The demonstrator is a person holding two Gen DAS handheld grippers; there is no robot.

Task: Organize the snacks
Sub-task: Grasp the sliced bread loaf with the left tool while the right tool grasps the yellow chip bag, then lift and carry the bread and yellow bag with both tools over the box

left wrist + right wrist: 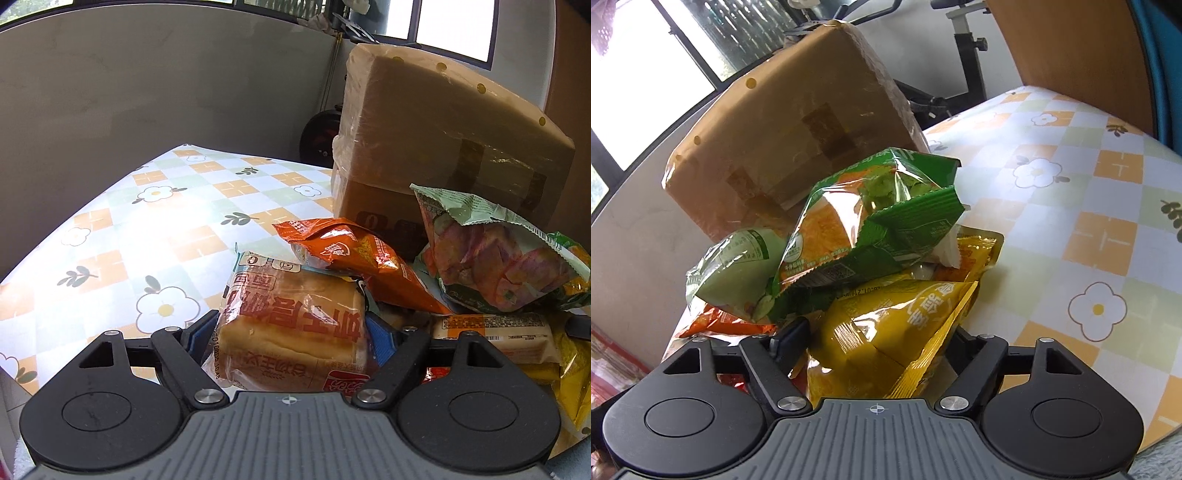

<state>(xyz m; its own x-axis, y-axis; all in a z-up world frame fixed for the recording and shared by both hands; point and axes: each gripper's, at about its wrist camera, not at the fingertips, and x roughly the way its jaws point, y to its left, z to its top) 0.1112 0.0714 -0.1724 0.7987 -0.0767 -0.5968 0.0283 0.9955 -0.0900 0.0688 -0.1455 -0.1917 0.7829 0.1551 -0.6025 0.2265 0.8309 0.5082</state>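
Note:
A pile of snack packs lies on the flowered tablecloth (155,221) in front of a cardboard box (443,147). My left gripper (291,332) has its jaws around a wrapped bread loaf (291,325) at the pile's left edge. An orange pack (354,254) rests on the loaf, and a pale green pack (495,258) lies to its right. My right gripper (879,343) has its jaws around a yellow snack bag (886,332). A green and orange bag (871,221) and a light green bag (738,273) lie on top of the pile behind it.
The cardboard box (790,122) stands tilted behind the pile. The tablecloth (1089,206) stretches to the right of the pile in the right wrist view. A wooden chair back (1071,48) and an exercise bike (964,55) stand beyond the table. A grey wall is on the left.

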